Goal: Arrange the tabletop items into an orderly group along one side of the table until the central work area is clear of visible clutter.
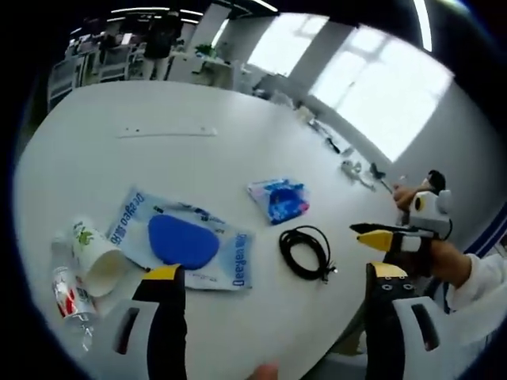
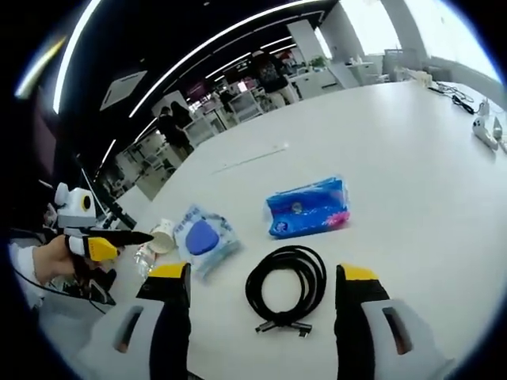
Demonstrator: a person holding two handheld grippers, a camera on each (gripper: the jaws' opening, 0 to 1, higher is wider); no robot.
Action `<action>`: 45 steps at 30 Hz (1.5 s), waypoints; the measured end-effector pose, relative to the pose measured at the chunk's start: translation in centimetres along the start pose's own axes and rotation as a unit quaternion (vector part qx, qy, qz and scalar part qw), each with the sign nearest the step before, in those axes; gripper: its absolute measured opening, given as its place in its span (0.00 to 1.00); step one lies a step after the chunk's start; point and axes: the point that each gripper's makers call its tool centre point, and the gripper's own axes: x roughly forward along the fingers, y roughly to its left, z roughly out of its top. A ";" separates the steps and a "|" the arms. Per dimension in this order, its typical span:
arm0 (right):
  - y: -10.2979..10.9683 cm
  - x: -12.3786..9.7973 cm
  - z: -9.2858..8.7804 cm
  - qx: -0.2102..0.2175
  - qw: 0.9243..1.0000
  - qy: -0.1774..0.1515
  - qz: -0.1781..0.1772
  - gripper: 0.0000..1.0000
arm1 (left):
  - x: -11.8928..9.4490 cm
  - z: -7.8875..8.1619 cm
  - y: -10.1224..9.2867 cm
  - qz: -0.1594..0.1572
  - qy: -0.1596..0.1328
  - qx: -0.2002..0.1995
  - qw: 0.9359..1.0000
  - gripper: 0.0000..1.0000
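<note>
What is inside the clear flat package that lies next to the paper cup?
Through the clear flat package a blue oval pad shows, with printed blue text on the wrapper around it. What lies under the pad, and the table beneath the package, is covered. The paper cup lies tipped beside it.

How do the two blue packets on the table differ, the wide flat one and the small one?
The wide packet lies flat, mostly clear with a dark blue oval inside and blue print along its edges; the small packet is puffier and blue nearly all over, with a pink patch at one end. The wide packet sits beside the paper cup; the small packet lies just beyond the coiled black cable. Both rest untouched on the white table.
</note>
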 end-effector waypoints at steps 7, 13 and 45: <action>-0.1 -0.4 -0.2 0.007 1.000 0.000 -0.007 0.71 | -0.2 -0.5 1.0 0.003 0.005 -0.007 1.000 0.87; 0.3 -0.2 -0.9 0.006 1.000 0.011 -0.005 0.71 | -0.3 -0.8 1.6 0.003 0.006 -0.013 1.000 0.86; 9.1 3.9 -4.7 -0.034 0.993 0.085 0.076 0.70 | 0.7 3.6 11.8 0.053 0.024 0.013 0.998 0.81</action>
